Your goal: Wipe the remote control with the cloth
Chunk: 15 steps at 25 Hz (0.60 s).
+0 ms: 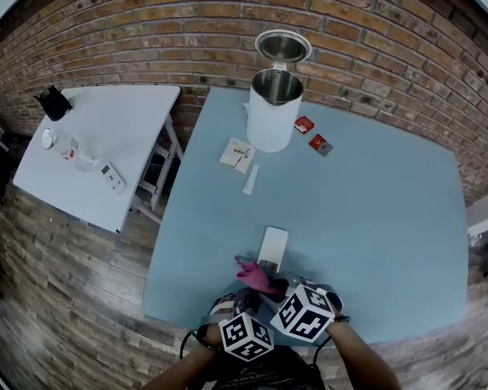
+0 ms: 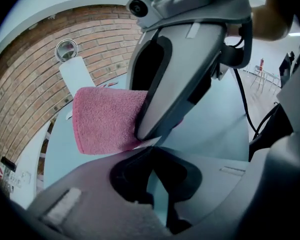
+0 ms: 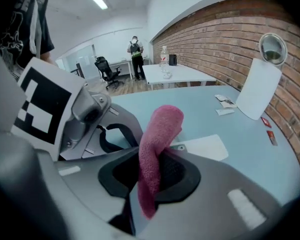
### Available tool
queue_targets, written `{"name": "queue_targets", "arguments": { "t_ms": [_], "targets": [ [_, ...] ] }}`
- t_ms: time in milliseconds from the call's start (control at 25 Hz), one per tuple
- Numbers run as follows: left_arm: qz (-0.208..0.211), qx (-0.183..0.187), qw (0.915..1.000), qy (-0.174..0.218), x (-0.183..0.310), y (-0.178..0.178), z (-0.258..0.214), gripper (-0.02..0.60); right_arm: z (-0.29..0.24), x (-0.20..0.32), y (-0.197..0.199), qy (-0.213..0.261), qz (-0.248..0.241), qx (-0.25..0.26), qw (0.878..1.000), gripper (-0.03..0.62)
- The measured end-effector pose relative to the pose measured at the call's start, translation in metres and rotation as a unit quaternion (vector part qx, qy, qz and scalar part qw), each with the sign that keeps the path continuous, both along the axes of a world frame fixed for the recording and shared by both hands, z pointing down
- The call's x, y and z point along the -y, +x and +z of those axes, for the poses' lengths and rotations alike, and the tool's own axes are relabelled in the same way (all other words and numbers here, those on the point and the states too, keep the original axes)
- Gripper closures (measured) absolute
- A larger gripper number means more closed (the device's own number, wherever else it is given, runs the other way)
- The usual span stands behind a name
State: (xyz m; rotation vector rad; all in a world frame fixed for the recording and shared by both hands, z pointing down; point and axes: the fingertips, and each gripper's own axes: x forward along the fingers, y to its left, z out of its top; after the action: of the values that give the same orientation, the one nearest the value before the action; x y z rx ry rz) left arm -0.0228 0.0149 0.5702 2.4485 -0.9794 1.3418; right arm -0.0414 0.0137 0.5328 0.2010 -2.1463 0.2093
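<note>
A white remote control [image 1: 273,248] lies flat on the light blue table [image 1: 374,218], close to its near edge. A pink cloth [image 1: 254,274] bunches just below the remote's near end. My right gripper [image 1: 281,288] is shut on this cloth [image 3: 157,134], which stands up out of the jaws in the right gripper view, with the remote [image 3: 202,147] just beyond. My left gripper [image 1: 234,301] sits beside it on the left, jaws shut with nothing seen between them. In the left gripper view the cloth [image 2: 105,119] hangs from the right gripper's finger [image 2: 155,104], directly ahead of my left gripper [image 2: 151,150].
A white kettle [image 1: 272,108] with its lid open stands at the table's far side, with red packets [image 1: 305,124], paper cards [image 1: 237,154] and a white strip [image 1: 250,179] nearby. A white side table [image 1: 122,128] holding small items stands left. A brick wall runs behind.
</note>
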Motion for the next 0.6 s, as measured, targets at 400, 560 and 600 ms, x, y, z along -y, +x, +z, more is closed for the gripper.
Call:
{"name": "queue_targets", "arguments": {
  "t_ms": [400, 560, 600],
  "targets": [
    [-0.054, -0.04, 0.9952, 0.071, 0.043, -0.005, -0.032, 0.577, -0.039, 0.089, 0.056, -0.014, 0.296, 0.155, 0.942, 0.516],
    [-0.044, -0.024, 0.9965, 0.068, 0.049, -0.005, -0.023, 0.577, -0.027, 0.129, 0.092, -0.057, 0.439, 0.193, 0.876, 0.516],
    [-0.043, -0.021, 0.9966, 0.068, 0.048, -0.005, -0.021, 0.577, -0.023, 0.135, 0.095, -0.069, 0.457, 0.201, 0.864, 0.516]
  ]
}}
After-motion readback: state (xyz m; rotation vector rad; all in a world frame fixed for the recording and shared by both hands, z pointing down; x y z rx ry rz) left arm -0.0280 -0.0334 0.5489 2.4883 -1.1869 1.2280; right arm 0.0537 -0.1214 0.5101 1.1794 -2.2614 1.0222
